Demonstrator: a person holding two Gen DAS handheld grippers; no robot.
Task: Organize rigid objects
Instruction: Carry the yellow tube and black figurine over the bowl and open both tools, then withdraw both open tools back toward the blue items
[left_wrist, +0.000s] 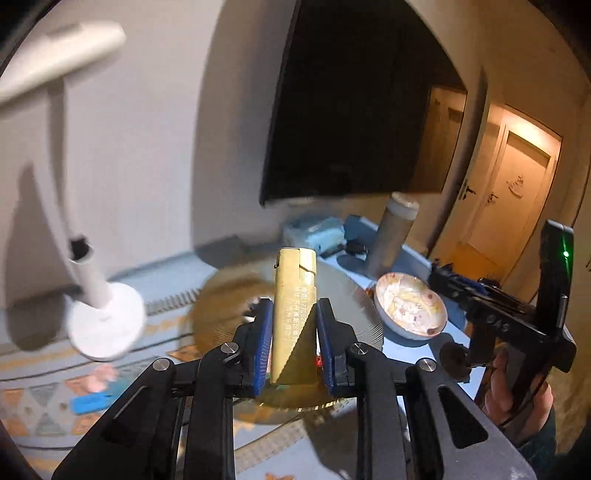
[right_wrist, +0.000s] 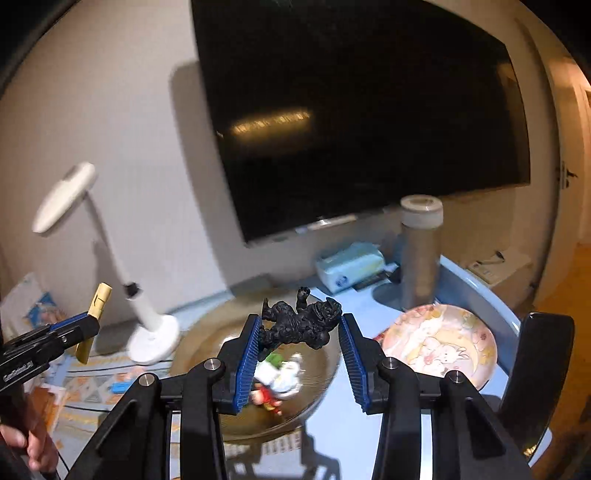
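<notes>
My left gripper (left_wrist: 291, 310) is shut on a gold lighter (left_wrist: 293, 291) and holds it upright above the round gold tray (left_wrist: 218, 295); it also shows in the right wrist view (right_wrist: 92, 314). My right gripper (right_wrist: 299, 328) holds a black dinosaur figurine (right_wrist: 299, 325) between its blue pads, above the gold tray (right_wrist: 207, 343). A small colourful figurine (right_wrist: 280, 380) lies in the tray below it.
A pink cartoon bowl (right_wrist: 439, 343) sits right of the tray. A tall metal flask (right_wrist: 421, 254), a blue-white device (right_wrist: 351, 266) and a white desk lamp (right_wrist: 151, 332) stand on the blue table (right_wrist: 369, 435). A black TV (right_wrist: 369, 110) hangs behind.
</notes>
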